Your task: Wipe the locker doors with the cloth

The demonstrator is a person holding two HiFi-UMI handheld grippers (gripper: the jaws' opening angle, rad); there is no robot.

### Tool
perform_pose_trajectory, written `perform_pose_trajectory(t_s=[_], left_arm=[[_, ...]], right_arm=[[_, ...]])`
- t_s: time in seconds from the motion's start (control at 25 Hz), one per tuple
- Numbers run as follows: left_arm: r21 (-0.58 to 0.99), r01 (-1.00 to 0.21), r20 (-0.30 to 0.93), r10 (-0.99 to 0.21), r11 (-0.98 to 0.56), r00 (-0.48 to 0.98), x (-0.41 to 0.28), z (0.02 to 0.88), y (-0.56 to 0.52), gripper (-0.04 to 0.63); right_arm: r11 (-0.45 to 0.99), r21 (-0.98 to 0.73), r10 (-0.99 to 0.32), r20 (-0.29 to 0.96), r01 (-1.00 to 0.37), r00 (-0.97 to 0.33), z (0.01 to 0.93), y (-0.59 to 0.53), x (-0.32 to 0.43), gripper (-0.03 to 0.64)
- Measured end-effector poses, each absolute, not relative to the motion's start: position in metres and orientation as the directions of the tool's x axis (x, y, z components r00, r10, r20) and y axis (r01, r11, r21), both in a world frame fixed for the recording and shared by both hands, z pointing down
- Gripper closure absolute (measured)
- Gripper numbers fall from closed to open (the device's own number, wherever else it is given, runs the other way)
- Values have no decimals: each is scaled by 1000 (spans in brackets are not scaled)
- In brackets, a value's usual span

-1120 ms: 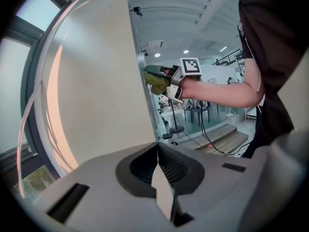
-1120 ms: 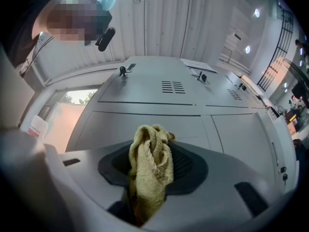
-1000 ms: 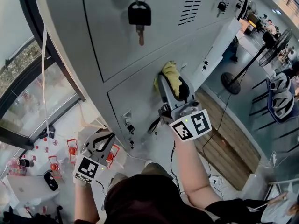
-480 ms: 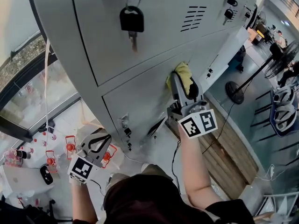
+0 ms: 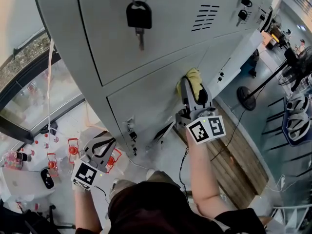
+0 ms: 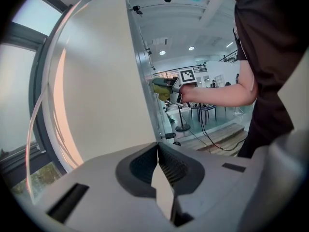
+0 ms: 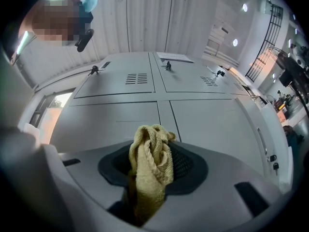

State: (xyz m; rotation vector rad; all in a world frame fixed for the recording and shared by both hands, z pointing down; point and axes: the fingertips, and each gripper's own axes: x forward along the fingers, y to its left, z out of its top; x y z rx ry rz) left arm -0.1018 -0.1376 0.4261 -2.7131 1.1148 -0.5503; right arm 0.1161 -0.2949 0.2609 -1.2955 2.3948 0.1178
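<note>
The right gripper (image 5: 191, 84) is clamped on a bunched yellow cloth (image 5: 193, 77), which sits against the lower locker door (image 5: 146, 101) near its right edge (a black-headed key (image 5: 139, 17) hangs from the door above). The left gripper (image 5: 103, 143) hangs low by the locker's side, jaws together on nothing.

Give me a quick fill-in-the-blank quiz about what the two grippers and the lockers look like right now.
The right gripper is shut on a ____ cloth.
The left gripper is ____ and holds nothing.
A black-headed ____ hangs from the lock of the upper locker door.
Missing words: yellow; shut; key.
</note>
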Motion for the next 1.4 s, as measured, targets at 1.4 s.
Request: perform_pose_trajectory(t_s=[1.4], left_arm=[[-267,-518,277,-580,-812,766,-103,426,-136,584]], right_arm=[[620,-105,-765,-299,-777,-570,286,-177,-34,456]])
